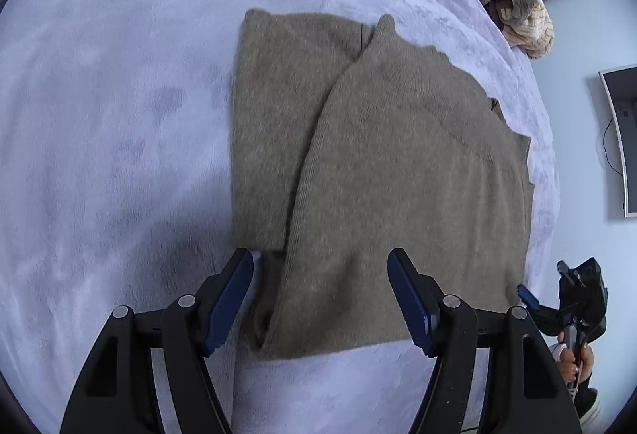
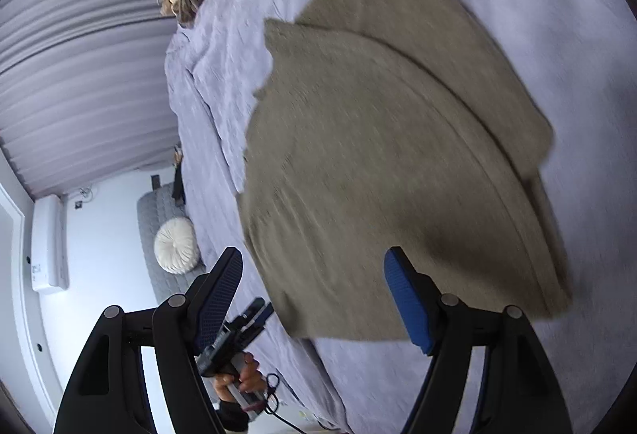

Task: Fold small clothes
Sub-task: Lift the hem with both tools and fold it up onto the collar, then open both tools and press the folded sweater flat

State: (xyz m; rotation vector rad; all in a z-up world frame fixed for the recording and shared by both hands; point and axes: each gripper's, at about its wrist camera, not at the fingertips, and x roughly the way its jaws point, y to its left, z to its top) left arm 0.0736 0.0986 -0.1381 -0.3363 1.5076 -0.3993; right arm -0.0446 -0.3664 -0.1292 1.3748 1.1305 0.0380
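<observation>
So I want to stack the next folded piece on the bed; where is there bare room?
The widest bare patch of the lilac blanket lies on the far side of the folded olive sweater from the bed's edge. A narrower strip runs beside its near hem. It is crowded by the striped clothes pile at the bed's edge.

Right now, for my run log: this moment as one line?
garment: folded sweater on bed | left claw: open, empty | right claw: open, empty

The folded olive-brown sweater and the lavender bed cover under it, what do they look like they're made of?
The folded olive-brown sweater looks like a fine, matte wool-type knit: faint ribbing and a slightly fuzzy surface show, though the exact fibre can't be told. The lavender bed cover looks like plush fleece or velour: its soft nap shows darker brushed patches and a light sheen.
</observation>
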